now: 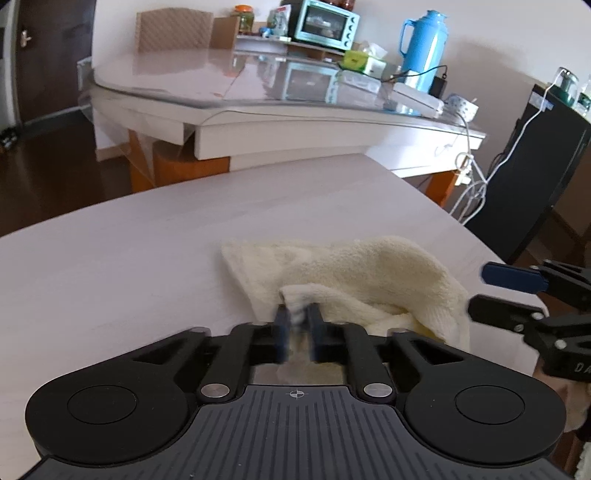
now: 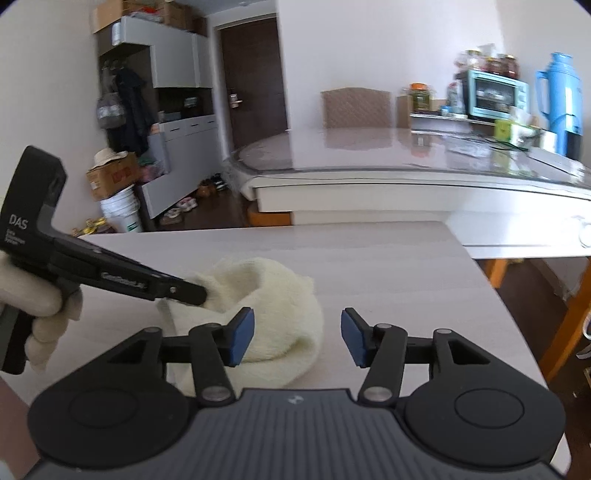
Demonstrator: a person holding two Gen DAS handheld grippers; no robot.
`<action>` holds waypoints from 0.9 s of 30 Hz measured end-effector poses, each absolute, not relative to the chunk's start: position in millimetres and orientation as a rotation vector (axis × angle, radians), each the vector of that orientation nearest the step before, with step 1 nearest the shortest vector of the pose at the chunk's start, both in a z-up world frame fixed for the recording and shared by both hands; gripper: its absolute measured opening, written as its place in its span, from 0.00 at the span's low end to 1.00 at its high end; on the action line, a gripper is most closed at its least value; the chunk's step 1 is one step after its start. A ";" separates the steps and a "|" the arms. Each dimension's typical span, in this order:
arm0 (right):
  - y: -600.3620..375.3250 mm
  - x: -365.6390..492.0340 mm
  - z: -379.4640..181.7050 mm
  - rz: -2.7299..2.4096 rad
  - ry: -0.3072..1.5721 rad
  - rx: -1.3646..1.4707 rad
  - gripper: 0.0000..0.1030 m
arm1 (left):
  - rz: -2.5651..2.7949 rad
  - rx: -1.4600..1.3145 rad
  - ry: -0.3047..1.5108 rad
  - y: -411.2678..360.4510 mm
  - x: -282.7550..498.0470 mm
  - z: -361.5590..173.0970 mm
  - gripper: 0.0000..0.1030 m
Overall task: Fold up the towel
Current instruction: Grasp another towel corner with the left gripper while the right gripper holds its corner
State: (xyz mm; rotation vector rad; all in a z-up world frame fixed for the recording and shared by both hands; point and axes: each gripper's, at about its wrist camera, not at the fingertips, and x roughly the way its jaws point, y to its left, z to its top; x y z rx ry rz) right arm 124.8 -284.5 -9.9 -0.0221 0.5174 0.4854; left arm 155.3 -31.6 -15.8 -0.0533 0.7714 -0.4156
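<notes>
A cream towel [image 1: 351,280] lies crumpled in a loose heap on the pale wooden surface [image 1: 110,280], near its front edge. The left hand-held gripper [image 1: 297,325] has its jaws pinched together on a small fold at the towel's near edge, the cloth bunched up between the two dark pads. In the right wrist view this same gripper reaches in from the left, held by a hand in a white glove [image 2: 33,306], its tip pressed into the left side of the heap.

The right hand-held gripper [image 2: 297,338] stands with its jaws apart and nothing between its blue pads [image 2: 242,338]. Its left pad sits just over the towel's right-hand bulge; the right pad hangs over bare surface beside the cloth. From the left wrist view the right gripper shows at the right edge, just beside the towel's right end, not gripping it.

Behind the surface stands a glass-topped table [image 1: 258,122] bearing a blue flask [image 1: 424,48] and a small turquoise oven [image 1: 325,24].
</notes>
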 end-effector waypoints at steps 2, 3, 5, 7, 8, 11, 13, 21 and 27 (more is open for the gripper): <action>-276.1 131.4 -8.9 0.514 0.510 -0.039 0.58 | -0.426 -0.038 0.759 -30.0 151.1 -14.4 0.08; -271.6 134.0 -8.5 0.522 0.508 -0.047 0.59 | -0.427 -0.027 0.753 -29.4 149.5 -13.7 0.08; -262.4 142.8 -9.5 0.539 0.516 -0.069 0.59 | -0.420 -0.009 0.746 -26.9 145.8 -11.7 0.07; -255.4 151.0 -13.5 0.532 0.543 -0.091 0.54 | -0.399 0.003 0.741 -21.8 143.0 -10.6 0.07; -252.0 154.9 -15.7 0.527 0.557 -0.102 0.40 | -0.389 0.008 0.739 -19.1 141.6 -10.1 0.07; -252.6 156.6 -18.0 0.492 0.560 -0.109 0.24 | -0.345 0.021 0.741 -5.0 138.5 -10.5 0.07; -258.8 155.3 -18.9 0.444 0.559 -0.098 0.24 | -0.311 0.013 0.752 10.6 135.9 -12.7 0.07; -285.1 147.3 -27.0 0.309 0.583 -0.086 0.27 | -0.235 0.005 0.766 43.2 122.0 -16.7 0.07; -258.4 129.5 -10.4 0.464 0.514 -0.100 0.42 | -0.241 0.028 0.754 41.1 115.9 -10.7 0.07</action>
